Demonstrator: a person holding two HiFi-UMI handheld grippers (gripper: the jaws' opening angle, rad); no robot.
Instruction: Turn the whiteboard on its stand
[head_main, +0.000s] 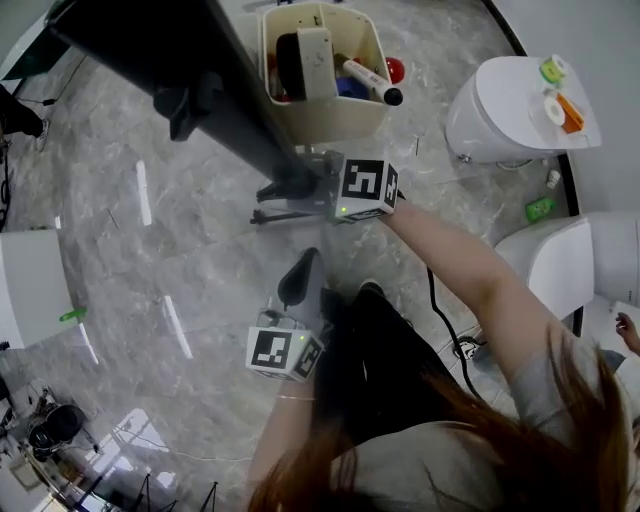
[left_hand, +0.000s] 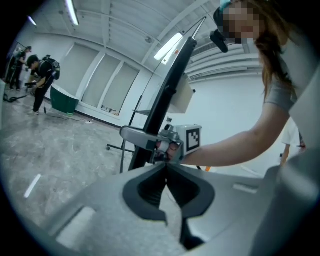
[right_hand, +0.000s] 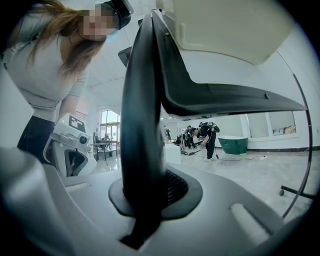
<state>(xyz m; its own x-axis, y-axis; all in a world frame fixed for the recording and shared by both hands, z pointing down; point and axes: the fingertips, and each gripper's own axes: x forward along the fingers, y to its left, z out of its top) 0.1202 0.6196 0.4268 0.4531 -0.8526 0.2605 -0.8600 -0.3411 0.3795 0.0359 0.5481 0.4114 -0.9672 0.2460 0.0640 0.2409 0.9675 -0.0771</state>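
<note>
The whiteboard (head_main: 190, 60) shows edge-on in the head view as a dark bar running from the top left to the middle. It is a tall black-framed panel (left_hand: 170, 85) in the left gripper view. My right gripper (head_main: 292, 186) is shut on its black frame edge (right_hand: 142, 125), which fills the gap between the jaws (right_hand: 145, 200). My left gripper (head_main: 300, 278) hangs lower and nearer to me, apart from the board. It is shut with nothing in it (left_hand: 166, 170), and it points at the right gripper (left_hand: 132, 135).
A cream tray (head_main: 322, 118) on the board holds an eraser and markers. The stand's dark foot (head_main: 275, 214) rests on the marble floor. White round tables (head_main: 500, 110) and a white seat (head_main: 560, 268) stand to the right, a white box (head_main: 30, 285) to the left. People (left_hand: 40, 75) work far off.
</note>
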